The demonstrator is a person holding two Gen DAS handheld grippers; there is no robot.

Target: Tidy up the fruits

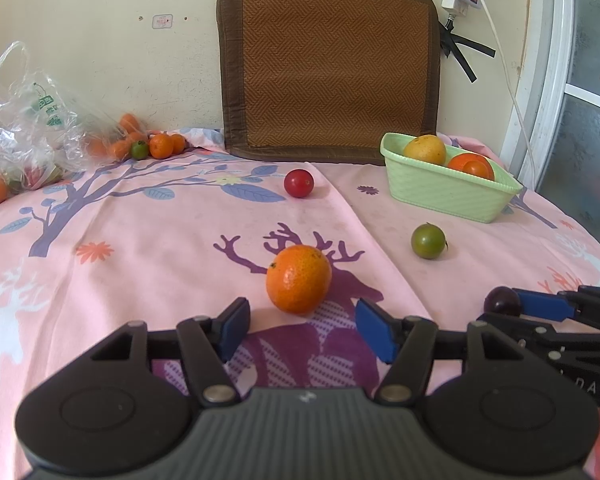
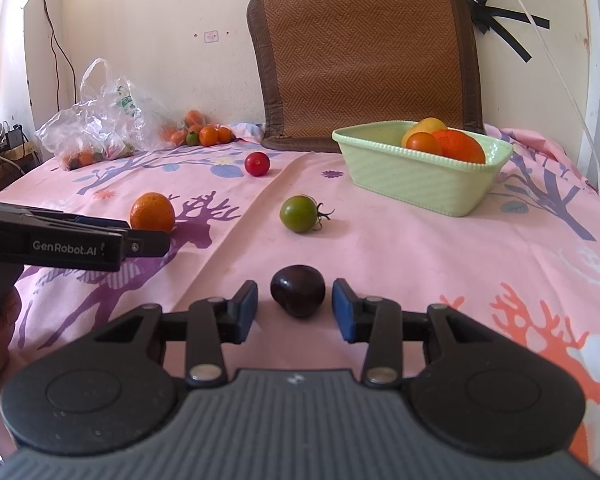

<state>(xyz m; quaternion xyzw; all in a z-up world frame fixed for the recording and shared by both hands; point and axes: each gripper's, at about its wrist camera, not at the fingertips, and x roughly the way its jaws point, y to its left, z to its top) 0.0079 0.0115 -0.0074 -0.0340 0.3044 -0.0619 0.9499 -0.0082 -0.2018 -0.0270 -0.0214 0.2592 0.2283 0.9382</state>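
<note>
Both sets of jaws stand open as I line them up: my left gripper (image 1: 302,330) faces the round orange citrus fruit (image 1: 299,279), which sits just ahead of its blue pads, not yet between them, while my right gripper (image 2: 295,310) has the dark purple, glossy plum-like fruit (image 2: 297,290) lying between its spread fingertips, apparently untouched. Everything rests on a surface covered with a pink cloth printed with deer and trees (image 1: 140,240). At the back right sits the pale green ribbed plastic basket (image 2: 416,178), which already holds a yellow fruit and two orange ones, so I judge the sorting partly done. Still loose on the cloth are the small green tomato with its stem (image 2: 299,213) and the small red tomato (image 2: 257,163), plus the two fruits I am addressing. More oranges spill from a crumpled clear plastic bag (image 2: 96,128) at the far left.
</note>
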